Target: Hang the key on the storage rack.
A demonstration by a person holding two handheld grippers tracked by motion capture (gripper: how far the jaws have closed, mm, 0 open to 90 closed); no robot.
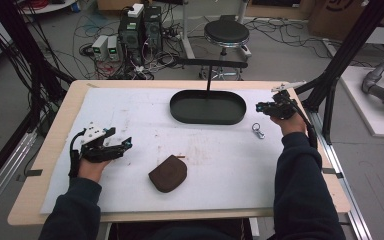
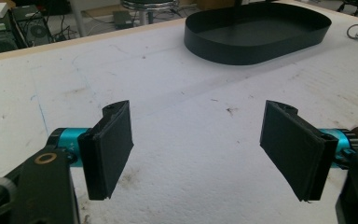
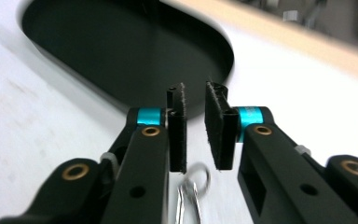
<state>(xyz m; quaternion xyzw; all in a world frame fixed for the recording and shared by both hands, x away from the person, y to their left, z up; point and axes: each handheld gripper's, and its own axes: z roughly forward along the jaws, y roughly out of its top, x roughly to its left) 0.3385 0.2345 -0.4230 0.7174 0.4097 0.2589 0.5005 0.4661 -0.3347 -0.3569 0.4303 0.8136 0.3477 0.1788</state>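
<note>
Key ring (image 1: 258, 131) on the white mat (image 1: 130, 115), at about seven o'clock from the right gripper (image 1: 261, 106), just below its jaws and free of them (narrow gap, nothing between the pads). Black oval tray (image 1: 180, 111) at nine o'clock of that gripper. Left gripper (image 1: 125, 143) wide apart, holding nothing, brown pouch (image 1: 168, 173) at four o'clock of it.

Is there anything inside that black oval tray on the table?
The black oval tray looks empty: its dark floor shows bare. The strip just behind its near wall is hidden. The key ring lies outside it on the white mat.
</note>
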